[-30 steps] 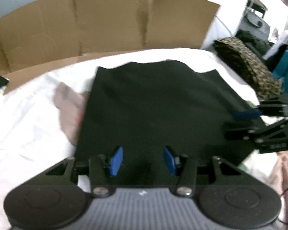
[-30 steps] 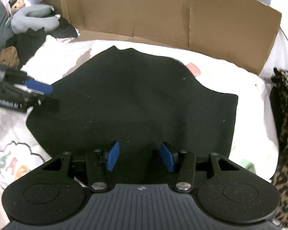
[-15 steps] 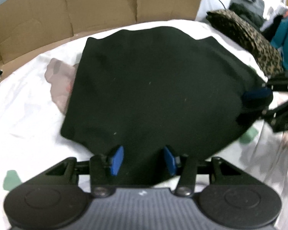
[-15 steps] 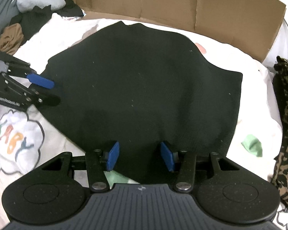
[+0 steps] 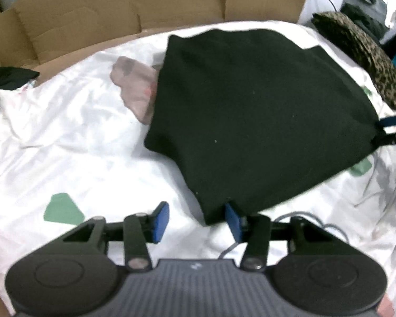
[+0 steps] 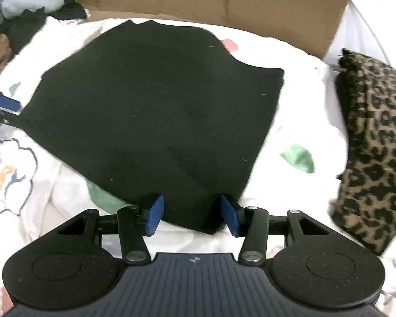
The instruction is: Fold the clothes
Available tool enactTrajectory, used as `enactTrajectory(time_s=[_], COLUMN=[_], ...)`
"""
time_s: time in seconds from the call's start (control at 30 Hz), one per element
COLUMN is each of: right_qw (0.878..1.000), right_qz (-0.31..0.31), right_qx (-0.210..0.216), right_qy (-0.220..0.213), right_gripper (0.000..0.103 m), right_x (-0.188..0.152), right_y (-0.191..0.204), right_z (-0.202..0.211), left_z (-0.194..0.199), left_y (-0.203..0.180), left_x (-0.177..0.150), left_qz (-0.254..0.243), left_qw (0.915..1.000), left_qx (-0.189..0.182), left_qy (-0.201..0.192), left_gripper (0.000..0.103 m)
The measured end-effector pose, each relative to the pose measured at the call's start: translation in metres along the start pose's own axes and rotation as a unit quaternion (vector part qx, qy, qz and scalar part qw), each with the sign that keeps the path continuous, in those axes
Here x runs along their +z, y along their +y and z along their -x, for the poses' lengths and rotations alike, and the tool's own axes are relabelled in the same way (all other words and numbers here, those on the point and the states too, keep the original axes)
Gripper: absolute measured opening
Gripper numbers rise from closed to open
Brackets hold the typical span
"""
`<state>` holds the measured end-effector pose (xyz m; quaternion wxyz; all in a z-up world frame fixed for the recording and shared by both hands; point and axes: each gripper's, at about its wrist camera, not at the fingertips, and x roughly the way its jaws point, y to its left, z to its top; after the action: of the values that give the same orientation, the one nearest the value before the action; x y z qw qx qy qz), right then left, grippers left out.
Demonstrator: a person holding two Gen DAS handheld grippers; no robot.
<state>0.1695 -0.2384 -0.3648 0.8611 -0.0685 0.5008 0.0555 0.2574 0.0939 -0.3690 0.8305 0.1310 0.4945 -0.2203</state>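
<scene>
presently looking down on a black garment (image 5: 250,119) laid flat on the white sheet (image 5: 66,145), near the cardboard wall (image 5: 171,0) and partly covering a pink piece (image 5: 134,89). holding the left gripper (image 5: 196,219) at one near corner, jaws apart and closing, with that corner beside one pad but not pinched. holding the right gripper (image 6: 192,215) at the other near corner, jaws apart around the hem, not pressing it. probably stationed at both corners to lift the near edge evenly for a fold, well clear of the leopard-print pile (image 6: 377,145).
</scene>
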Motion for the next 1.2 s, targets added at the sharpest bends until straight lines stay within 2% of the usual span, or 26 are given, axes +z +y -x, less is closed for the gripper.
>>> enactTrajectory(time_s=[0.07,0.17,0.23,0.3,0.37,0.43,0.57,0.7,0.8,0.9,1.03,1.2], right_qw=[1.0,0.999,0.999,0.999,0.999,0.999,0.999,0.998,0.998,0.998,0.996,0.992], right_qz=[-0.014,-0.04,-0.031,-0.015,-0.005,-0.001,-0.002,-0.008,-0.012,-0.023,-0.052,-0.092], right_qx=[-0.009,0.014,0.023,0.032,0.043,0.05,0.054,0.059,0.061,0.06,0.069,0.086], right_qy=[-0.003,-0.021,-0.03,-0.027,-0.022,-0.017,-0.011,-0.017,-0.014,-0.004,-0.005,-0.003], right_gripper=[0.054,0.053,0.048,0.037,0.035,0.031,0.031,0.031,0.031,0.03,0.03,0.03], right_x=[0.001,0.005,0.008,0.009,0.009,0.007,0.003,0.004,0.003,0.001,-0.002,-0.006], right_y=[-0.005,-0.009,-0.003,0.006,0.014,0.019,0.024,0.025,0.026,0.021,0.01,-0.004], right_z=[0.006,0.015,0.018,0.016,0.013,0.01,0.005,0.005,0.002,-0.004,0.002,0.012], left_z=[0.011,0.016,0.014,0.009,0.002,-0.004,-0.015,-0.016,-0.028,-0.037,-0.021,-0.01], left_y=[-0.002,-0.013,-0.025,-0.04,-0.056,-0.073,-0.097,-0.113,-0.122,-0.125,-0.11,-0.076], left_x=[0.005,0.015,0.02,0.022,0.023,0.02,0.02,0.024,0.023,0.015,0.017,0.013], left_qz=[0.014,0.02,0.013,0.012,0.004,-0.017,-0.046,-0.064,-0.066,-0.082,-0.057,-0.022], left_qw=[0.9997,0.9987,0.998,0.9966,0.9949,0.9935,0.9902,0.9873,0.9872,0.988,0.9896,0.9943], left_qx=[-0.01,-0.033,-0.049,-0.073,-0.095,-0.108,-0.129,-0.142,-0.143,-0.13,-0.13,-0.102], left_qy=[-0.016,-0.034,-0.038,-0.036,-0.034,-0.033,-0.026,-0.033,-0.025,-0.014,-0.02,-0.021], left_gripper=[0.047,0.047,0.047,0.047,0.031,0.029,0.02,0.02,0.02,0.02,0.02,0.02])
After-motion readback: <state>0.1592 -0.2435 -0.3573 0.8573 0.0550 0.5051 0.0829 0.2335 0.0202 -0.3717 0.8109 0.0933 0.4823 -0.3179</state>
